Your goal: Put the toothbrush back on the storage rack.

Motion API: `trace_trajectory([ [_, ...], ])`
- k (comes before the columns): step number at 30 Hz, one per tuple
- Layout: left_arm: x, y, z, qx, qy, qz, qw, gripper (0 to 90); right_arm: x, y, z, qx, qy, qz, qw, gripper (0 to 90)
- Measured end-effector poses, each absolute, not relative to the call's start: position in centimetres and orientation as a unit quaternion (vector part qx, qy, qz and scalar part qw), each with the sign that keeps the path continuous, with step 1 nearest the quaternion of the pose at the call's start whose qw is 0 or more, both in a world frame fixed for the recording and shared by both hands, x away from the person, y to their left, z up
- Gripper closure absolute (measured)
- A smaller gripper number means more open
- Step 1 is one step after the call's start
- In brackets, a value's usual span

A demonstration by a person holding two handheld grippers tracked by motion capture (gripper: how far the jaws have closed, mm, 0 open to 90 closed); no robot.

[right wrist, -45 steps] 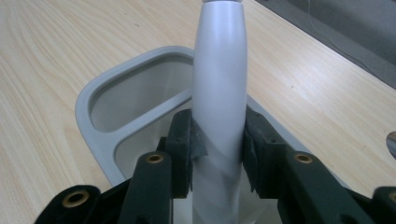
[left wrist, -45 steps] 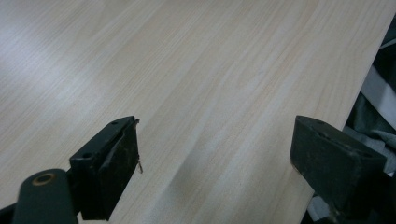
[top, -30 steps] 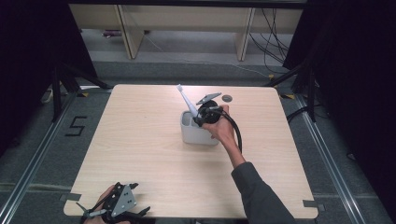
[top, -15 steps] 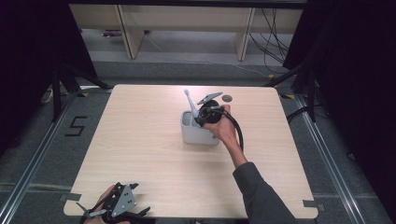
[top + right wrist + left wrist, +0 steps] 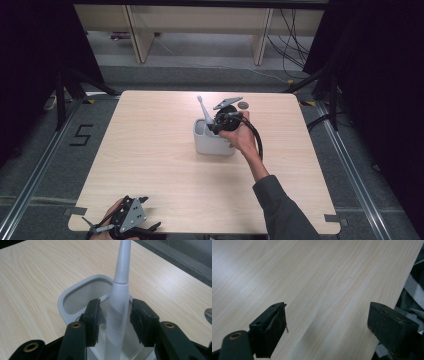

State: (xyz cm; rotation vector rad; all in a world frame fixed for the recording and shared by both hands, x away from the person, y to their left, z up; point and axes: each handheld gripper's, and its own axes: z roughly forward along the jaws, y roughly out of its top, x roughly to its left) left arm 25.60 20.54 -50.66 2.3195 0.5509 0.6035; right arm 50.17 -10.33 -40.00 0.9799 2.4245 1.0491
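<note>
The toothbrush (image 5: 117, 312) now stands steeper in the holder (image 5: 212, 142) than a second ago. Nearest, the left tool (image 5: 327, 325) hangs spread over bare bench (image 5: 317, 277). Mid-bench, the right tool (image 5: 115, 320) has just been opening; its pads flank the handle with slight gaps.

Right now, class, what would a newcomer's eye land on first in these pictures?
First, the white electric toothbrush standing in the grey holder near the middle of the wooden table. The right gripper sits around its handle; its jaws have just been opening, with small gaps either side. At the near left corner, the left gripper rests wide open over bare wood.
</note>
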Motion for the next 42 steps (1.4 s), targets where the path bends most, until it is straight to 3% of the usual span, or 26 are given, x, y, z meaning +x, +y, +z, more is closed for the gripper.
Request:
trace_trajectory([
  [18,25.6,20.5,-50.7,0.890,0.211,0.224,0.337,15.0,49.5,-11.8,-38.5,0.341,0.844,0.383,0.158,52.8],
  [34,25.6,20.5,-50.7,0.890,0.211,0.226,0.336,15.0,48.8,-13.0,-38.0,0.358,0.822,0.409,0.168,39.2],
  [42,25.6,20.5,-50.7,0.889,0.211,0.226,0.337,15.0,48.2,-13.6,-37.9,0.349,0.820,0.418,0.176,37.8],
])
